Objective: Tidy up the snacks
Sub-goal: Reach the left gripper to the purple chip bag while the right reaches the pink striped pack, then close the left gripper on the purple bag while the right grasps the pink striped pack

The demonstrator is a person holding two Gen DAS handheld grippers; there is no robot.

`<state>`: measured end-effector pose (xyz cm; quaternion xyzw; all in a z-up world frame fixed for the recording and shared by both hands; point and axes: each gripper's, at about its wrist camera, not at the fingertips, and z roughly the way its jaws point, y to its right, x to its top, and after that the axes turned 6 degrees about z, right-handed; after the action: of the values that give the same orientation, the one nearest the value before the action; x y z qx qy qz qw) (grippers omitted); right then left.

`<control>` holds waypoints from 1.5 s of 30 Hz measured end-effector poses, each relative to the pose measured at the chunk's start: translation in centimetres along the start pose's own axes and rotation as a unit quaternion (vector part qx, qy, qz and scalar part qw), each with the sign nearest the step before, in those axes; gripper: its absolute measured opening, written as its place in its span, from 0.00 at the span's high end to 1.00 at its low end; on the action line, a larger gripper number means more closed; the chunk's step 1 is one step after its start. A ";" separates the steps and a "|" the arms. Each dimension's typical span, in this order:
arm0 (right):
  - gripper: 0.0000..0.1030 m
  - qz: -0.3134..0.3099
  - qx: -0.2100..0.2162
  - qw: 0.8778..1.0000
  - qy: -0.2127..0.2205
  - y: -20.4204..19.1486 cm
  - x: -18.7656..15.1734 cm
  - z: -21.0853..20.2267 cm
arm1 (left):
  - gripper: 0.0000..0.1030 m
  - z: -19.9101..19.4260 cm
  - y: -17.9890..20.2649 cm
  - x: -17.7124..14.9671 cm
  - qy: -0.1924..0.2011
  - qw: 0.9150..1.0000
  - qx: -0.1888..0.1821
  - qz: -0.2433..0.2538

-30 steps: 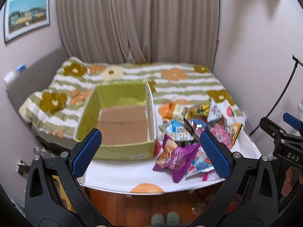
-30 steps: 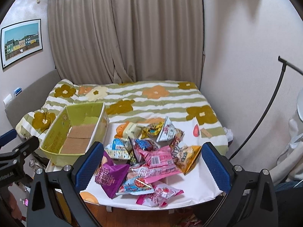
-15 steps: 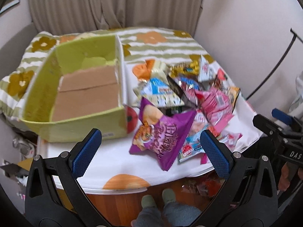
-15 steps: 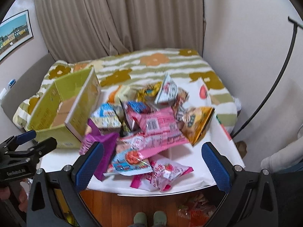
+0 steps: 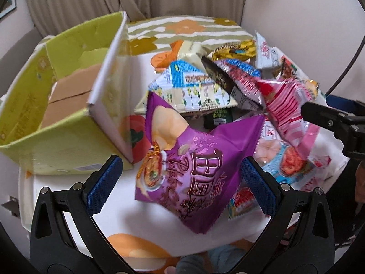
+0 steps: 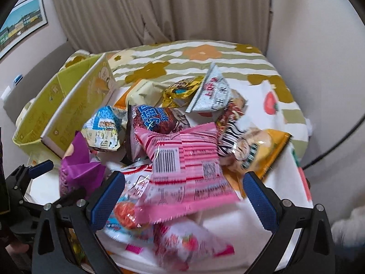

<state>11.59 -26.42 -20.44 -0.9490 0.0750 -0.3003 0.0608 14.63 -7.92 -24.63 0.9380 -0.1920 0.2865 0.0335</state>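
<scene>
A pile of snack bags lies on a white table. My left gripper (image 5: 181, 182) is open, its blue pads on either side of a purple chip bag (image 5: 194, 164) at the pile's near left. My right gripper (image 6: 183, 194) is open over a pink striped bag (image 6: 187, 162); it also shows at the right edge of the left wrist view (image 5: 330, 118). An empty green cardboard box (image 5: 59, 105) with a brown floor stands left of the pile; it also shows in the right wrist view (image 6: 63, 105).
Other bags: a blue-and-white one (image 5: 187, 84), a gold one (image 6: 180, 91), an orange one (image 6: 262, 148), a strawberry one (image 6: 182, 244). A flowered striped bedspread (image 6: 194, 57) and curtains (image 6: 159, 11) lie behind. The table edge (image 5: 141, 251) is near me.
Both grippers have moved forward and down toward the pile. The purple bag now sits between the left pads and the pink bag between the right pads. Both stay open.
</scene>
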 end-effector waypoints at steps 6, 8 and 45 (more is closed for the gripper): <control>0.00 -0.029 0.023 0.999 -0.013 -0.2 0.7 2.7 | 0.03 1.8 0.5 0.0 -0.006 1.000 -0.023 0.006; 0.00 -0.035 0.029 0.999 -0.016 -0.3 0.9 3.1 | 0.03 2.4 0.8 0.1 -0.009 1.000 -0.019 0.012; 0.34 -0.030 0.047 0.998 -0.043 1.4 1.5 3.5 | 0.37 -1.9 0.4 1.1 -0.001 1.000 0.014 -0.018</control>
<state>14.70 -27.78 -22.63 -0.9589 0.0299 -0.2639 0.1000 14.31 -8.36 -22.49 0.9420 -0.1707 0.2879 0.0258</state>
